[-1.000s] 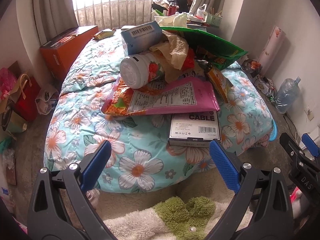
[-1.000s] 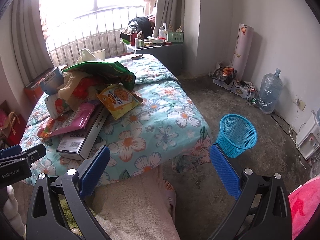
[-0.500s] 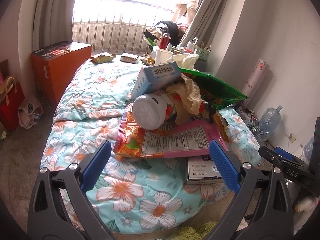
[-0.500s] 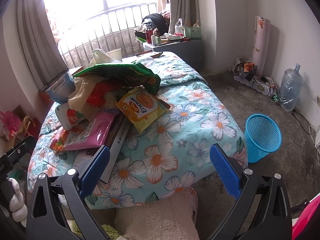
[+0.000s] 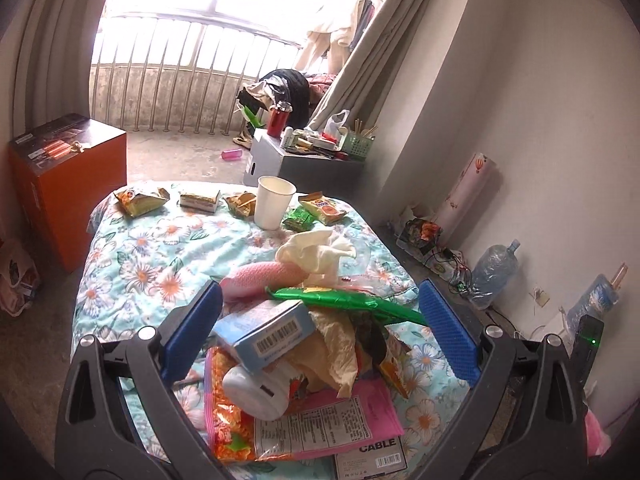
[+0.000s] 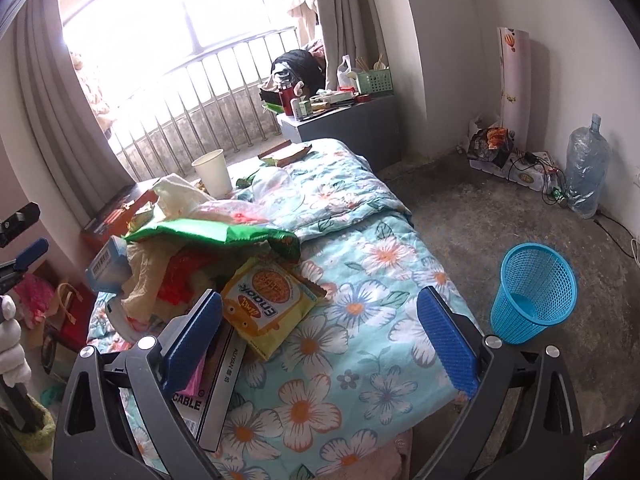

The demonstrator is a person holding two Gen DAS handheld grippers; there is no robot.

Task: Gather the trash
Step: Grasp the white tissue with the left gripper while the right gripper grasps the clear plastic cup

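Trash pile (image 5: 296, 360) between left tongs (image 5: 320, 332).

A heap of trash is piled on the bed's (image 6: 372, 280) near end: box (image 5: 266, 330) on top of bottle (image 5: 256, 394), both laid on a flat packet (image 5: 320, 420) w/ a cable box (image 5: 370, 458) underneath. Paper cup (image 5: 274, 202) is stood at the far end, betw. small wrappers. Basket (image 6: 534, 292) is set on the floor, right of bed.

Daylight from window (image 5: 224, 12) blown out; fisheye edges curved, corners black.
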